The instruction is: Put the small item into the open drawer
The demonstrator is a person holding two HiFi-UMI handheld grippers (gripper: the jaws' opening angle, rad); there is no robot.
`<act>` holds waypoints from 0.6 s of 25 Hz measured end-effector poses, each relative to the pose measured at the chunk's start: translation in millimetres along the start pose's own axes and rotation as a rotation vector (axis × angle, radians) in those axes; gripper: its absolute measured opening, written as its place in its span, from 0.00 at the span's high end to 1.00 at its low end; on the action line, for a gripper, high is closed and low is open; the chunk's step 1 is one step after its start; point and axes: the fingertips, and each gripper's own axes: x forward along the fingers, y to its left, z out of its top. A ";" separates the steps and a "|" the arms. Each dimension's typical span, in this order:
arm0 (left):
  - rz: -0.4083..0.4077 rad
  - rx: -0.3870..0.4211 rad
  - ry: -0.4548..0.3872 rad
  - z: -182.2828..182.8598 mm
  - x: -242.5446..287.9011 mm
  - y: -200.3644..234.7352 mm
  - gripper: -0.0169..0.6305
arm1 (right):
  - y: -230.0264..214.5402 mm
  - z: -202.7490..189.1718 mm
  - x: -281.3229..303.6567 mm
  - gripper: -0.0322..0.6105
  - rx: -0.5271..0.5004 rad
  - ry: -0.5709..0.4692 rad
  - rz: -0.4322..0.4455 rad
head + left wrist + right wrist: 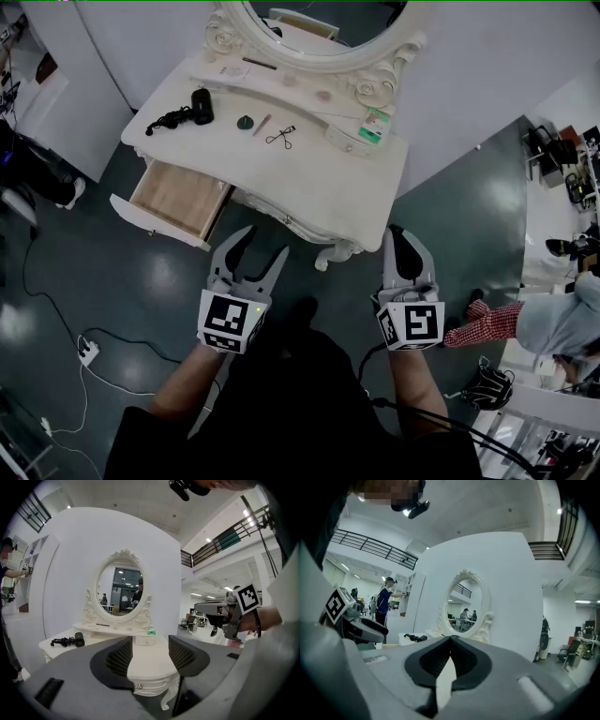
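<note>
A white vanity table [328,192] carries a small dark round item [246,122], a thin stick [262,125] and a black wire loop [280,137]. At its left side a drawer [178,199] stands pulled out, showing a bare wooden bottom. In front of the table, off the drawer's right corner, my left gripper [263,241] [150,656] is open with nothing between its jaws. My right gripper [404,232] [449,658] is shut and empty, held near the table's front right corner. Both grippers are well short of the items.
A black cylinder with a coiled cord [200,105] lies at the table's left end. An oval mirror [319,28] and a green-labelled box [374,125] stand at the back. Cables and a power strip [88,352] lie on the floor left. A person in a checked sleeve [483,323] is at right.
</note>
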 end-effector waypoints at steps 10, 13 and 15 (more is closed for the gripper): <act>-0.025 0.064 -0.012 15.4 -12.0 -7.7 0.61 | -3.3 12.4 -15.6 0.95 0.029 -0.021 -0.047; -0.054 0.081 -0.016 21.5 8.2 -13.1 0.61 | -13.4 9.8 -14.7 0.95 0.067 -0.027 -0.061; -0.077 0.080 -0.004 21.2 28.4 -19.2 0.61 | -23.6 2.0 -15.0 0.93 0.099 -0.024 -0.064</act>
